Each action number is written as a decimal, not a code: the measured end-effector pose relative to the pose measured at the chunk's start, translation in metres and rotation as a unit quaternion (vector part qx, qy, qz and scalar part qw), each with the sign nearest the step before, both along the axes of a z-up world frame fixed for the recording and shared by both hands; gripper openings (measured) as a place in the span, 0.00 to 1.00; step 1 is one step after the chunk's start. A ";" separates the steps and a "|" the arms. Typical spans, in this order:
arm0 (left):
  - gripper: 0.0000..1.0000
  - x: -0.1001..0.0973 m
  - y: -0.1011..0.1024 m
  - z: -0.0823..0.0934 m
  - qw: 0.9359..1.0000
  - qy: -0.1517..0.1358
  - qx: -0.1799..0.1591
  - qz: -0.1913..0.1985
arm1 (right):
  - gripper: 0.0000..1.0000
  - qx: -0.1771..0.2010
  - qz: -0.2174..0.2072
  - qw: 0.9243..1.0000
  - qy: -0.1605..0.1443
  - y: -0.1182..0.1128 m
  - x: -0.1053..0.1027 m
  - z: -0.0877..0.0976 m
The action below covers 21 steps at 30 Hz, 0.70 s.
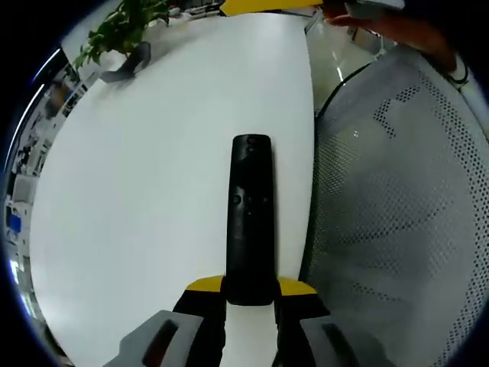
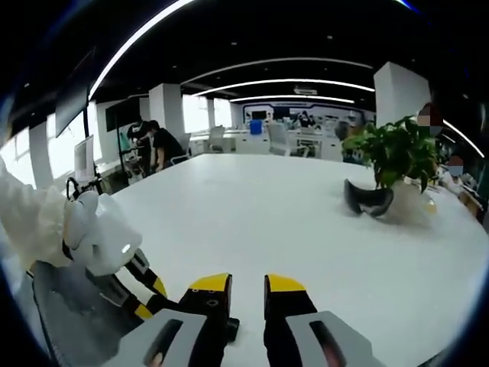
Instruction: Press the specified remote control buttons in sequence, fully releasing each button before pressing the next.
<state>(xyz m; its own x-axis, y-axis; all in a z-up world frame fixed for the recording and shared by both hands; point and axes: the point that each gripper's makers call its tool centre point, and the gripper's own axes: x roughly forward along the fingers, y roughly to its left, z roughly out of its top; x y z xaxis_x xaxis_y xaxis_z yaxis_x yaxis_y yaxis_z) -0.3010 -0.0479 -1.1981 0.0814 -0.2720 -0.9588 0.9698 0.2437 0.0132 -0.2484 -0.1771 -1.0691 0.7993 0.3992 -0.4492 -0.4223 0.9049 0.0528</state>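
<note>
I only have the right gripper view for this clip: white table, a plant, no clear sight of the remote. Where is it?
Observer: In the left gripper view the black remote lies flat on the white table, close to the table's edge.
Operator: Is it held?
Observer: Its near end sits between the left gripper's yellow-tipped jaws, which close against its sides.
Operator: Anything pressing its buttons?
Observer: No. Its button face is uncovered and nothing touches it.

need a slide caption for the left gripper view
Left gripper clamps a black remote control over a white table, mesh chair alongside.
</note>
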 end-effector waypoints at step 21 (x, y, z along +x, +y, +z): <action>0.23 -0.003 0.000 0.003 0.994 -0.029 -0.099 0.030 | 0.00 0.014 0.014 0.999 0.042 0.006 -0.002 -0.008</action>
